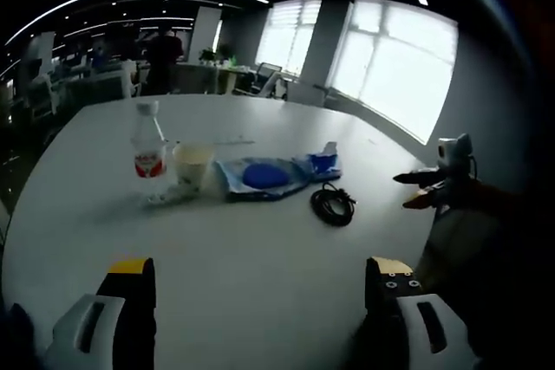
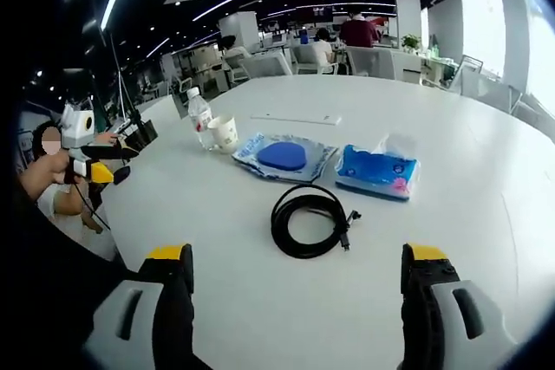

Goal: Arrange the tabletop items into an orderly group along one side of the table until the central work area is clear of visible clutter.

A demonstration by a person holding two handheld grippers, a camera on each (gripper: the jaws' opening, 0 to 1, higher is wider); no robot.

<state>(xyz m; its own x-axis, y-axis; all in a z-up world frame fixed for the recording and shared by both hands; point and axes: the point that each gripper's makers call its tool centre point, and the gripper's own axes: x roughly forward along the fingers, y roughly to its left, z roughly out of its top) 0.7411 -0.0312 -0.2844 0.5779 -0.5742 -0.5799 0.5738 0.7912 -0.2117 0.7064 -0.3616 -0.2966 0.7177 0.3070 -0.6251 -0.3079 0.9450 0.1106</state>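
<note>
bench [image 2: 486, 214], white, round-ended. landmark: coiled black cable [image 2: 310, 219], mid-bench, loose, likely next to be moved. beyond cable: blue pad on wrapper [image 2: 283, 156]; beside it, tissue pack [image 2: 376, 170]. further beyond: paper cup [image 2: 225, 133] touching water bottle [image 2: 200, 119], already grouped. left hand-held gripper [image 1: 257, 288] and right hand-held gripper [image 2: 295, 279]: jaws wide apart, holding nothing, short of cable.
</note>
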